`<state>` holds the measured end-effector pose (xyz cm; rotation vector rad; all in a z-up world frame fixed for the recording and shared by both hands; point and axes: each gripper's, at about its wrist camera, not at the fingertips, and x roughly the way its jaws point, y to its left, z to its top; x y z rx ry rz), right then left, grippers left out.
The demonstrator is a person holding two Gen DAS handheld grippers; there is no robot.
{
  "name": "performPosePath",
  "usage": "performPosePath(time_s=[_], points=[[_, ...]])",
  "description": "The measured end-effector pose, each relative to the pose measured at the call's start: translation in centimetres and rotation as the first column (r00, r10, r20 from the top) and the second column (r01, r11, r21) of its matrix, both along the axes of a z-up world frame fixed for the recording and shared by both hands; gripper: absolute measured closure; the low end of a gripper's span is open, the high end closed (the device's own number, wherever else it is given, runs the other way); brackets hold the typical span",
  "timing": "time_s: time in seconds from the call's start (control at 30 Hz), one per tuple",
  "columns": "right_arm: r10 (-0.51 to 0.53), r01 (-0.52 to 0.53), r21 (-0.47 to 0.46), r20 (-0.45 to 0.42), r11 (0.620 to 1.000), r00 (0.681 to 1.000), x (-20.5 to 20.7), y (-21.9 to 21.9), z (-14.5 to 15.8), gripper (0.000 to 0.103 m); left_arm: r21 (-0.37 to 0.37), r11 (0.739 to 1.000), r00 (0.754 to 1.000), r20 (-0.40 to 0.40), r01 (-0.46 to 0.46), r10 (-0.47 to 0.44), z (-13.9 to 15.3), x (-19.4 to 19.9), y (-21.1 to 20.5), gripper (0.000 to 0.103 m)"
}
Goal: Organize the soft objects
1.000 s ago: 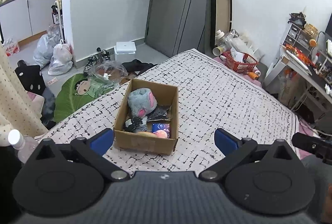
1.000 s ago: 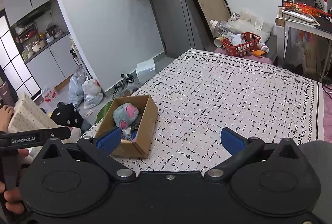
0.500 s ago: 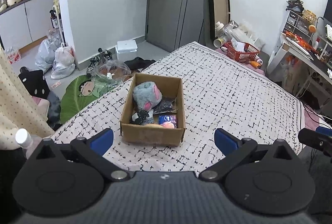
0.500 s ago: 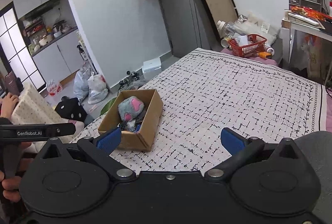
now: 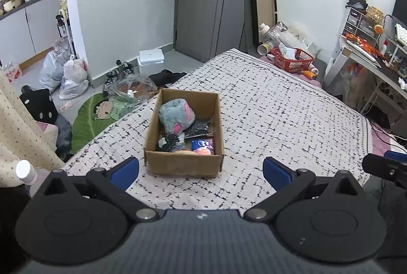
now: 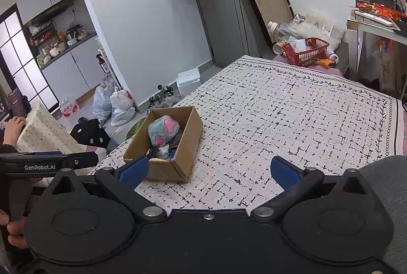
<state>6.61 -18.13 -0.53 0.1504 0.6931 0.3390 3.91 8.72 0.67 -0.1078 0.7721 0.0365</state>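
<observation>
Both wrist cameras have tilted upward over the last second, so the cardboard box (image 5: 184,136) now sits nearer the centre of the left view and more of the door and hanging clothes shows. Box and contents have not shifted on the bed (image 5: 279,121).

Left gripper (image 5: 201,169): fingers spread wide apart, holding nothing, hovering short of the box, which lies at 12 o'clock just beyond the fingertips. Right gripper (image 6: 209,171): fingers likewise wide apart and empty; the box (image 6: 165,147) lies at 11 o'clock from it, with its left blue pad overlapping the box's near corner in the picture.

Box contents: a grey-and-pink plush toy (image 5: 176,116) at the far end, a dark speckled pouch (image 5: 199,127) beside it, a small blue packet (image 5: 202,145) and a black-and-white soft item (image 5: 170,141) at the near end. An orange-pink item at the near wall cannot be identified.

Judgement: the soft objects are gathered in one container, so either collection is done or unloading has not begun. Both grippers are held wide and level, probably as a ready stance that clears the box walls.
</observation>
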Motion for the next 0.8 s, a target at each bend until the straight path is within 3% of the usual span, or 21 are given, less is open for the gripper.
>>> performPosePath(time_s=[0.8], points=[[-0.004, 0.004, -0.022, 0.004, 1.000, 1.000, -0.25, 0.33, 0.26, 0.000, -0.007, 1.000, 1.000, 0.005, 0.006, -0.006, 0.43, -0.61, -0.24, 0.000]])
